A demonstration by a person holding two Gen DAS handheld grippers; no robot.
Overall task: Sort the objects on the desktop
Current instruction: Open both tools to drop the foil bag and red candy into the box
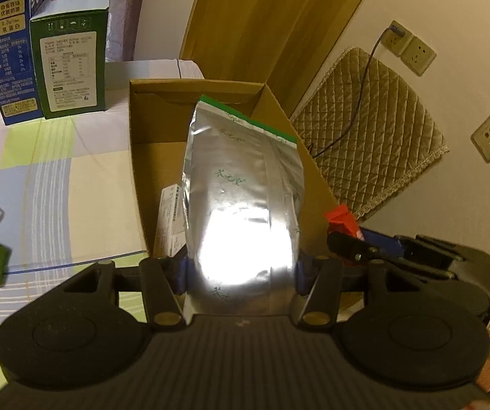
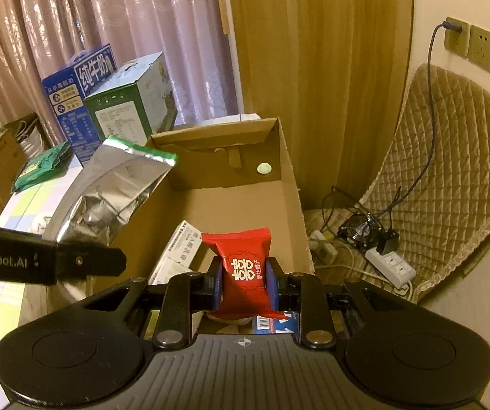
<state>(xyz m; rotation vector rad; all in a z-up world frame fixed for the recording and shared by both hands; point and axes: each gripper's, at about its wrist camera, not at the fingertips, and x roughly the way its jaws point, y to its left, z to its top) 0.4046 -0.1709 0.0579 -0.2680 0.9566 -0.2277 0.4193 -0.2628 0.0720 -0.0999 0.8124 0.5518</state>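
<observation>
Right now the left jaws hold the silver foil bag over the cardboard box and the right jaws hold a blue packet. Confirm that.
Not quite: the packet in the right gripper is red, not blue, as the right wrist view shows. The left gripper does hold the silver foil bag over the cardboard box.

- Pouch (image 1: pixel 241 205): shiny silver foil, creased, with a bright glare patch.
- Packet (image 2: pixel 245 266): glossy red plastic film.
- Box (image 2: pixel 231 201): matt brown cardboard.
- Cartons (image 1: pixel 40 54): smooth printed card.
- Tablecloth (image 1: pixel 57 177): checked cloth.
- Chair cover (image 1: pixel 374 126): quilted beige fabric.
- Curtain (image 2: pixel 125 17): soft, faintly sheened cloth.
</observation>
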